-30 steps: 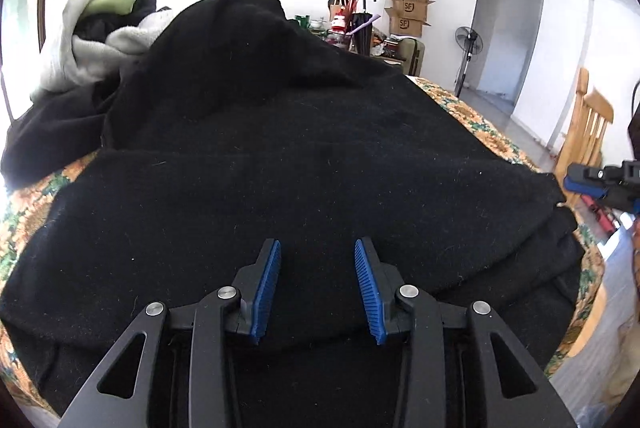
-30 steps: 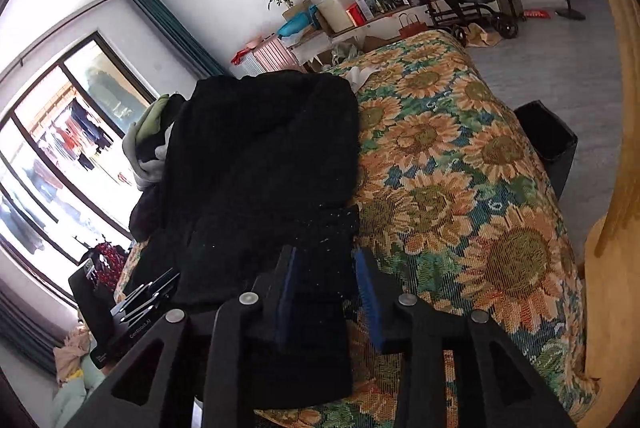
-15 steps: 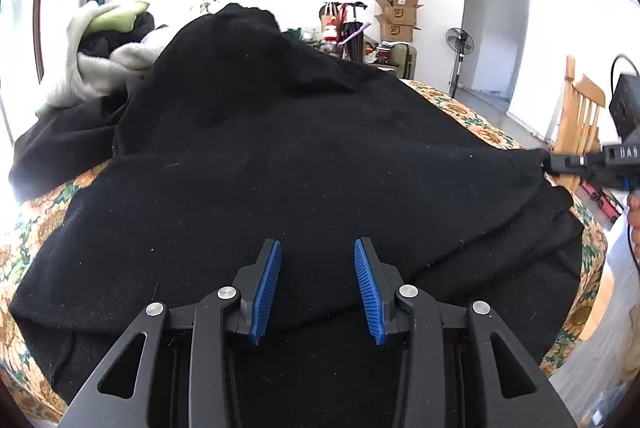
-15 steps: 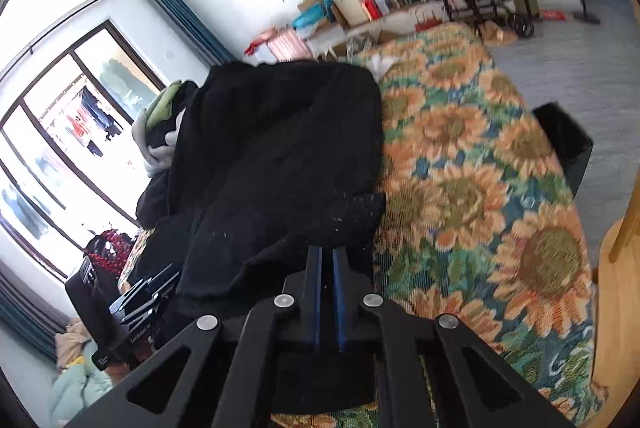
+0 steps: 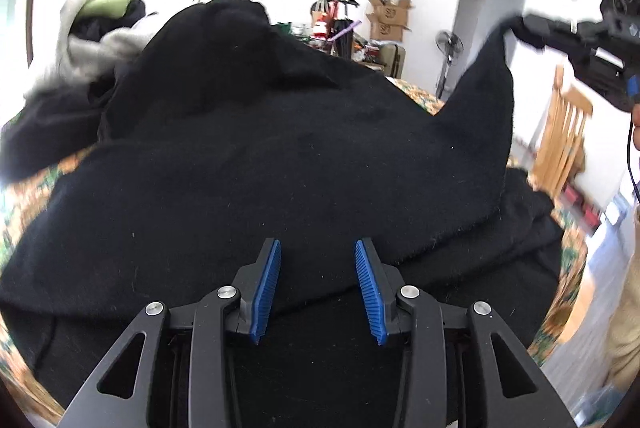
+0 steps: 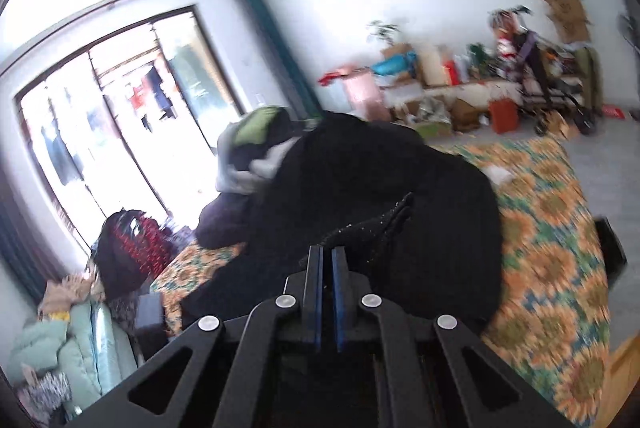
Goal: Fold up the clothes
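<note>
A large black garment [image 5: 280, 147] lies spread over the table with the sunflower cloth [image 6: 552, 248]. My left gripper [image 5: 318, 244] hovers low over the garment's near edge. Its blue pads [image 5: 266, 292] stand apart, with cloth beneath them but none pinched. My right gripper [image 6: 326, 252] is shut on a corner of the black garment [image 6: 380, 187]. In the left wrist view the right gripper [image 5: 528, 25] holds that corner high at the upper right, and the cloth hangs from it in a raised flap.
A pile of grey, green and dark clothes [image 5: 92, 27] sits at the table's far left. A wooden chair [image 5: 564, 135] stands to the right and a black bin [image 6: 610, 252] beside the table. Boxes and clutter line the far wall [image 6: 440, 87].
My right gripper has shut on the garment's corner, then risen and rolled, lifting that corner off the table. The left gripper has stayed in place with the same gap.
</note>
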Available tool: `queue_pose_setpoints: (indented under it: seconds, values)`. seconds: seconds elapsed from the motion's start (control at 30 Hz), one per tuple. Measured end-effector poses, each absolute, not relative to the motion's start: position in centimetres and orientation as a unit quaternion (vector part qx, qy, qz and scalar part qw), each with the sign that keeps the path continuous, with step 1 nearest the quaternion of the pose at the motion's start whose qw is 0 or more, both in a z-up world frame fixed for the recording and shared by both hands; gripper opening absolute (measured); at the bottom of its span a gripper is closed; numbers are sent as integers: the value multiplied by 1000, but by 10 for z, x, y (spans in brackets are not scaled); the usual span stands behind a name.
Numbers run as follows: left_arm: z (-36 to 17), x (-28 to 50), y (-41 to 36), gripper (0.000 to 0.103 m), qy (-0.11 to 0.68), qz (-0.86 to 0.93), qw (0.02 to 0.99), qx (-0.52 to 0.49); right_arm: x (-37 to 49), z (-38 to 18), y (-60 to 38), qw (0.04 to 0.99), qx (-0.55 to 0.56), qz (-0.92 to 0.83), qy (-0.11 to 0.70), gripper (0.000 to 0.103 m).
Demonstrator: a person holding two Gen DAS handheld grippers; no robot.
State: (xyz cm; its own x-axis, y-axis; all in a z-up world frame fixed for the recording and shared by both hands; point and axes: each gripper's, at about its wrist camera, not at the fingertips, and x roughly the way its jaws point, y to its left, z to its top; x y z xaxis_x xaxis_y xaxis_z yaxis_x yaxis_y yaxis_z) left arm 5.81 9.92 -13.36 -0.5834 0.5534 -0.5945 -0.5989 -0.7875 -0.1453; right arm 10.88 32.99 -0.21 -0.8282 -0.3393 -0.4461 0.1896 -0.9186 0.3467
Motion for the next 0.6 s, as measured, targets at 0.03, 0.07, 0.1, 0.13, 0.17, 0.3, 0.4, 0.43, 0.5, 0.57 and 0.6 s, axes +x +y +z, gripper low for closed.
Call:
queue_pose_setpoints:
  seconds: [0.03,0.07,0.1,0.13,0.17,0.3,0.4,0.43,0.5,0.57,0.6]
  values:
    - [-134,59,98,41,27,891,324,-318,103,3,314,155,259,-944,-133,5]
    - [-135,62,96,41,20,894,326,-306,96,7,296,173,260,-943,-119,5]
    - [-135,67,90,41,2,897,332,-291,89,11,278,190,261,-941,-106,5]
    - [-135,72,81,41,-22,900,336,-277,81,13,259,206,263,-938,-93,5]
    - [-133,75,68,41,-45,903,335,-266,71,11,239,218,270,-934,-81,5]
    - [-126,80,16,41,-80,926,273,-249,30,-4,162,271,307,-911,-40,5]
    - [-125,81,-29,41,-103,937,223,-249,4,-38,113,299,349,-888,-17,5]
    - [-126,80,-42,41,-113,939,209,-250,-5,-52,100,303,368,-879,-14,7]
    - [-130,78,-62,41,-130,940,186,-255,-19,-75,90,302,406,-862,-12,18]
    - [-133,75,-80,41,-146,940,167,-260,-30,-91,88,303,438,-846,-18,41]
    - [-133,75,-87,41,-151,939,165,-259,-29,-91,99,312,442,-840,-42,43]
